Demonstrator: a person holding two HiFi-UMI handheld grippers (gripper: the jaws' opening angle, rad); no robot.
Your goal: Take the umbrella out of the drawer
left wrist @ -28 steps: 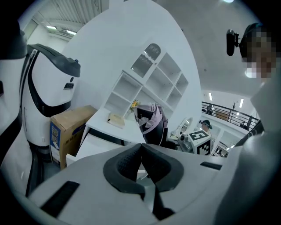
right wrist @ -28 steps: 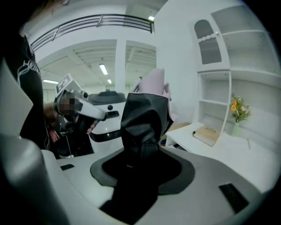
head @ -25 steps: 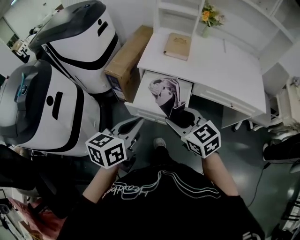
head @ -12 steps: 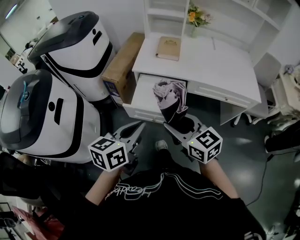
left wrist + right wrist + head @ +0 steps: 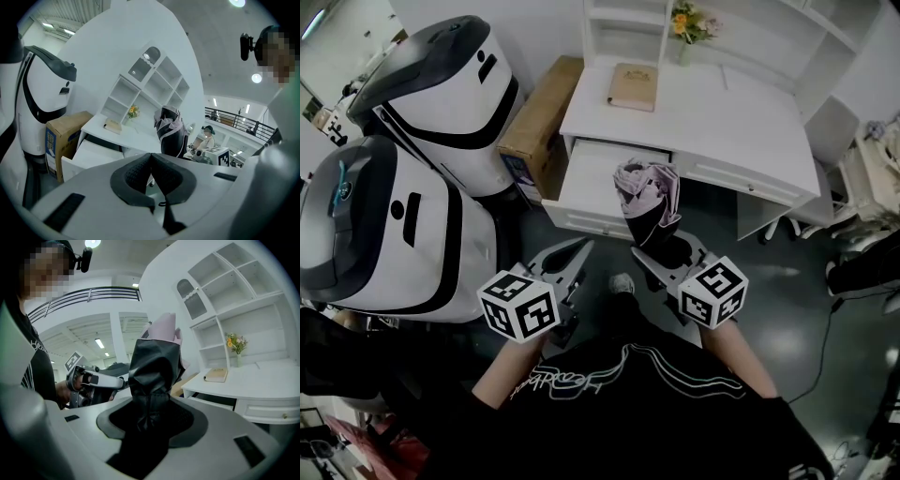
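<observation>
Our right tool [image 5: 151, 416] is clamped on the black lower end of the folded umbrella [image 5: 647, 199], which stands upright, held clear of the open drawer [image 5: 581, 183], just in front of the white counter [image 5: 722, 112]. Our left tool [image 5: 151, 158] hangs beside it, its jaws pressed together on nothing.

Lab hall, big white machines [image 5: 441, 89], desk [image 5: 741, 122]
</observation>
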